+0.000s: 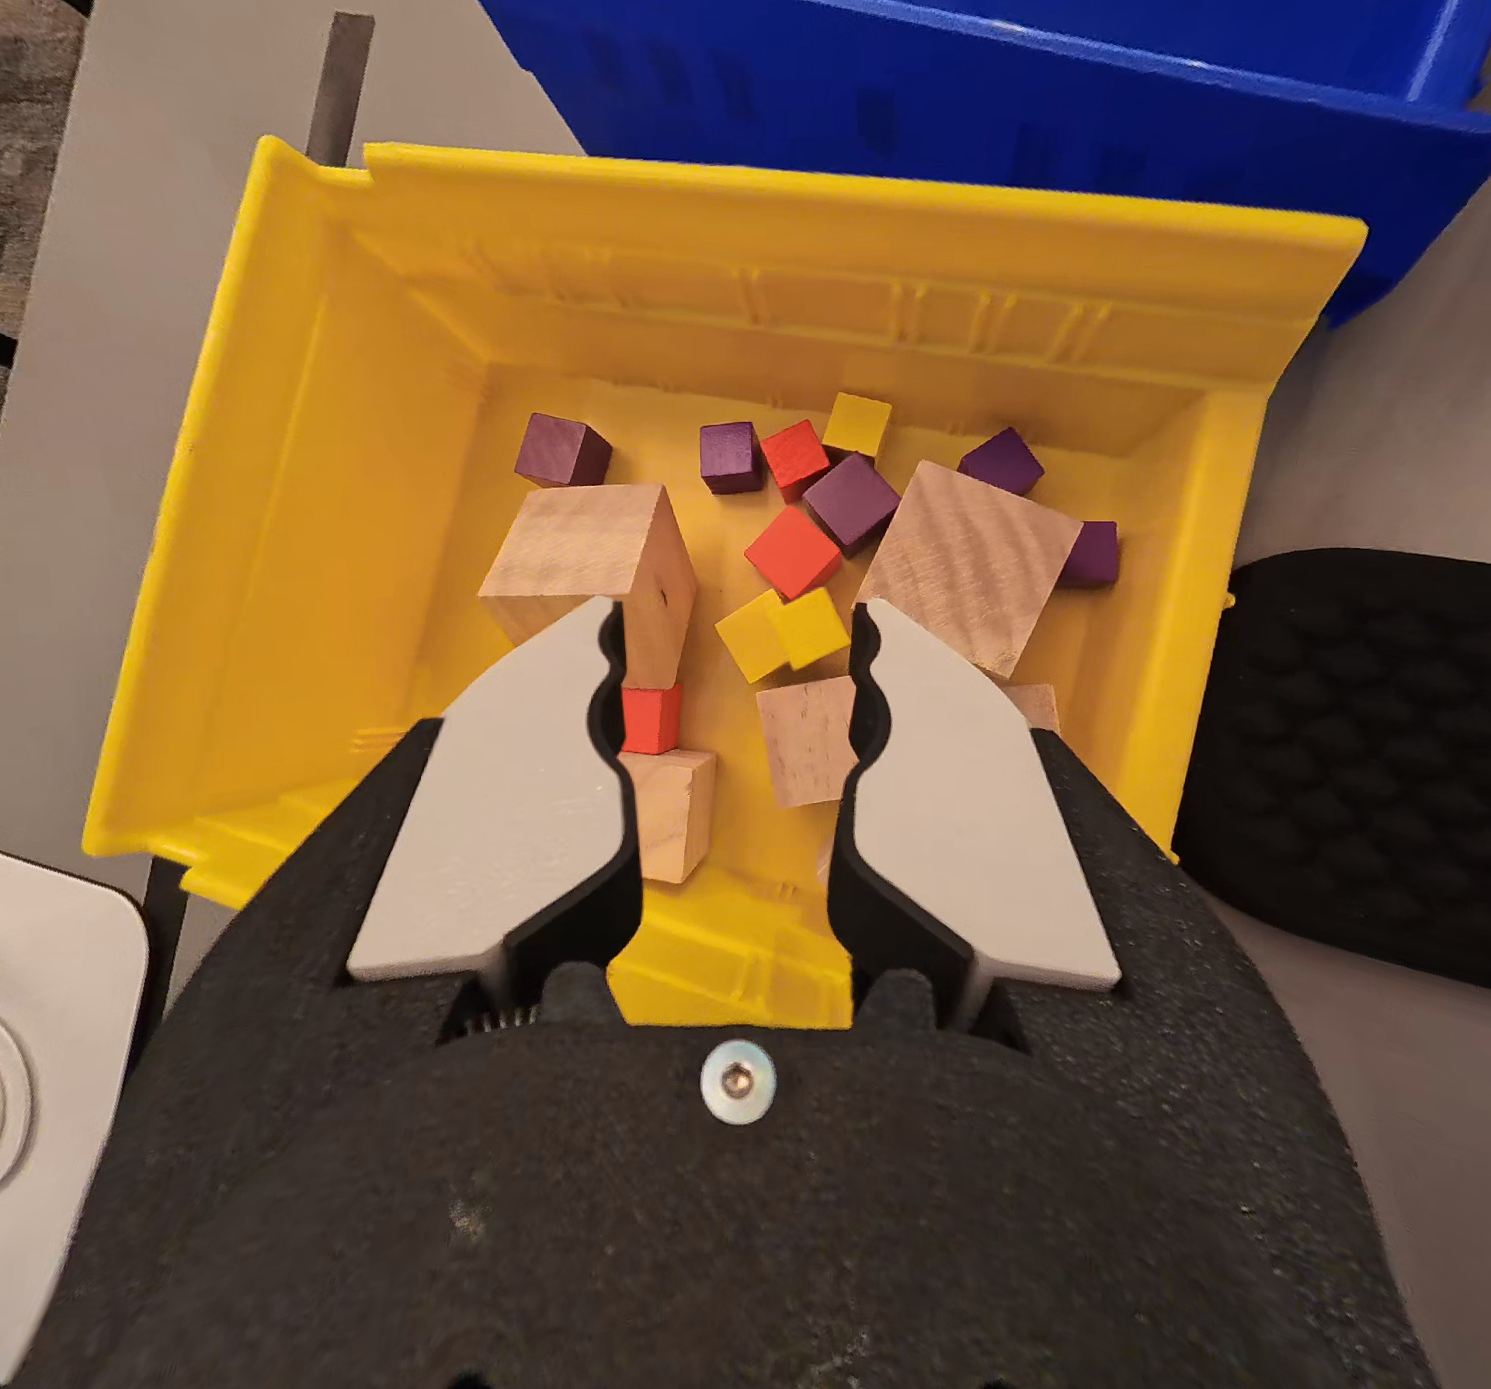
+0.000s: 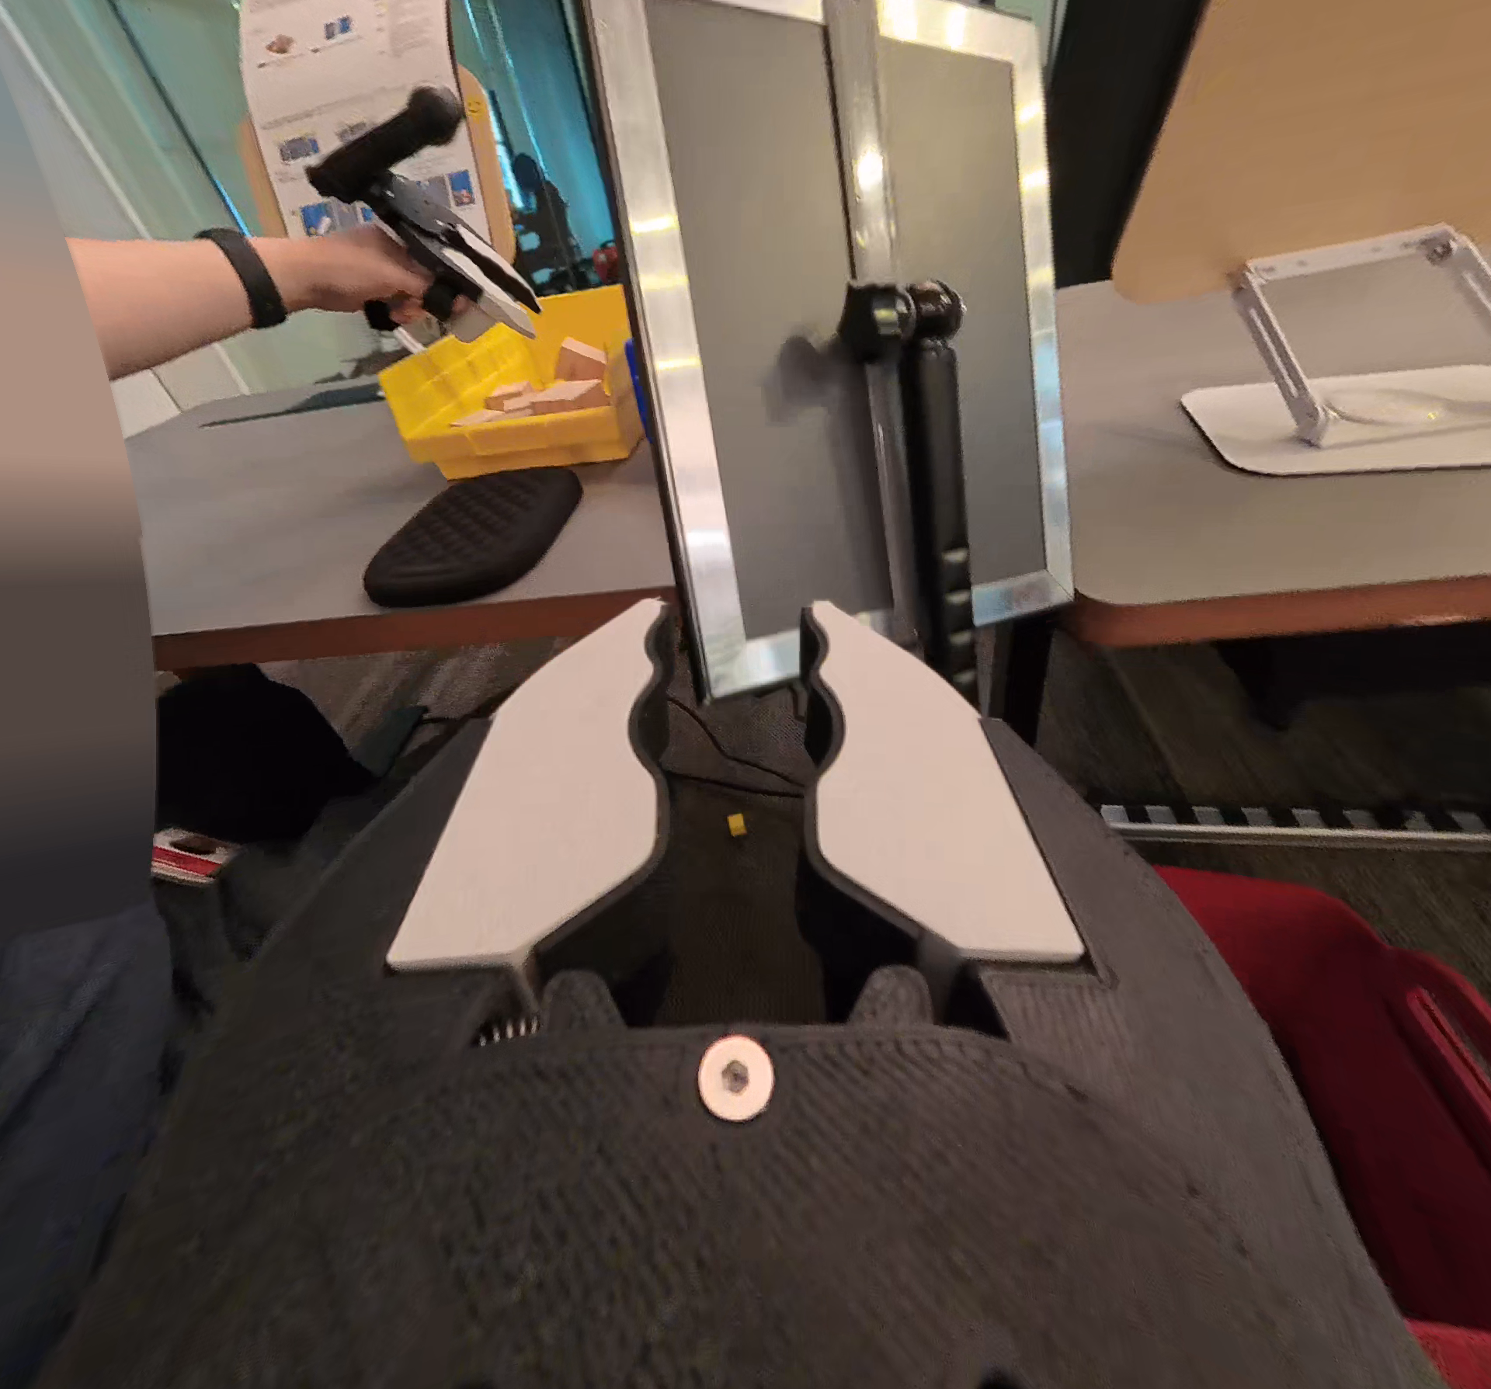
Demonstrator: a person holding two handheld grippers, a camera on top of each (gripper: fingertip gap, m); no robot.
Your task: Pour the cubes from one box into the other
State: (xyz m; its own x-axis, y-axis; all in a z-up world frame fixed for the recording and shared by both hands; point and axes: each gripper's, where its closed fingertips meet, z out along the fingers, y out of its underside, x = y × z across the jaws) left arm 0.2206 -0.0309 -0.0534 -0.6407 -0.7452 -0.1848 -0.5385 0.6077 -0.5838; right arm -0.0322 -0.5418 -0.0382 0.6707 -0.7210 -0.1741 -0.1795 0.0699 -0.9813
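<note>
A yellow box point(image 1: 258, 511) sits on the grey table and holds several cubes: large plain wooden ones point(image 1: 968, 568), small purple point(image 1: 851, 503), red point(image 1: 795, 552) and yellow ones point(image 1: 807, 628). A blue box point(image 1: 928, 84) stands just behind it, its inside mostly out of view. My left gripper point(image 1: 734, 612) is open and empty, hovering above the yellow box's near wall. My right gripper point(image 2: 734, 612) is open and empty, held below table height, away from the boxes. The right wrist view shows the yellow box point(image 2: 516, 435) and the left gripper point(image 2: 476, 293) above it, in a person's hand.
A black padded wrist rest point(image 1: 1339, 761) lies right of the yellow box. A white stand base point(image 1: 56, 1028) is at the left. In the right wrist view a framed panel on a black arm point(image 2: 815, 302) stands close ahead, and a red chair point(image 2: 1331, 1068) is lower right.
</note>
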